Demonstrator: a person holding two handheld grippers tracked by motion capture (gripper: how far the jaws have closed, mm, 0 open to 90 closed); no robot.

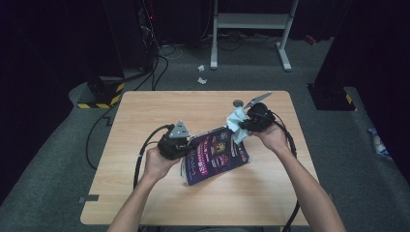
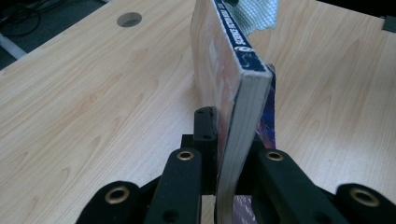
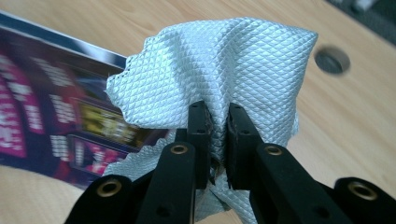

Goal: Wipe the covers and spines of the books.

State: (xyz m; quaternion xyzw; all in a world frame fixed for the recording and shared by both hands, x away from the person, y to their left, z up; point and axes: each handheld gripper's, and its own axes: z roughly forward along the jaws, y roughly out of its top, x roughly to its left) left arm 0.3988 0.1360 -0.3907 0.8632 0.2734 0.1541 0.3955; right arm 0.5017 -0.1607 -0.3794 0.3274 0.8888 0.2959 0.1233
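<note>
Wooden table (image 1: 145, 193) bears one book (image 2: 243, 98) pinched by left tool (image 2: 233, 140), one cloth (image 3: 219, 70) by right tool (image 3: 217, 144).

- Light wooden table (image 1: 145, 193) with a round cable hole (image 1: 238, 103) near its far edge.
- Grey carpeted floor (image 1: 367, 183) around it.
- Two crumpled white paper scraps (image 1: 201, 73) on the floor beyond the table.
- White metal stand frame (image 1: 251, 21) at the far side.
- Yellow-and-black striped base (image 1: 101, 94) on the far left, with black cables (image 1: 162, 58) beside it.
</note>
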